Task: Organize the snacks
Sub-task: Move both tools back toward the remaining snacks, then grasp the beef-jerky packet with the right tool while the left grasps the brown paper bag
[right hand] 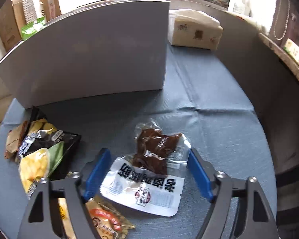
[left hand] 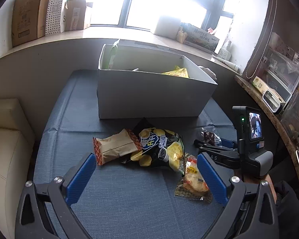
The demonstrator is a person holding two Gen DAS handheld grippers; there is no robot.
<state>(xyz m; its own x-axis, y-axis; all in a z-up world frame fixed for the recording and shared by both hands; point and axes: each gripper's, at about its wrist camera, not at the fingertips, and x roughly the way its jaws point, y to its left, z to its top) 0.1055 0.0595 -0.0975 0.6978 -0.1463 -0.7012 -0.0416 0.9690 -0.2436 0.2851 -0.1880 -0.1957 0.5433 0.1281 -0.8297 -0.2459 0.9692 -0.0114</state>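
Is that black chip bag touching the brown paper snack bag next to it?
Touching. In the left wrist view, the black chip bag overlaps the brown paper bag at its right end, no gap between.

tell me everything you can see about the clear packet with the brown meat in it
The meat packet is a flat, glossy plastic pouch, clear at the far end showing dark brown pieces, white with printed characters at the near end. It lies sealed on the blue tablecloth, between the open right tongs, whose fingers sit beside its edges.
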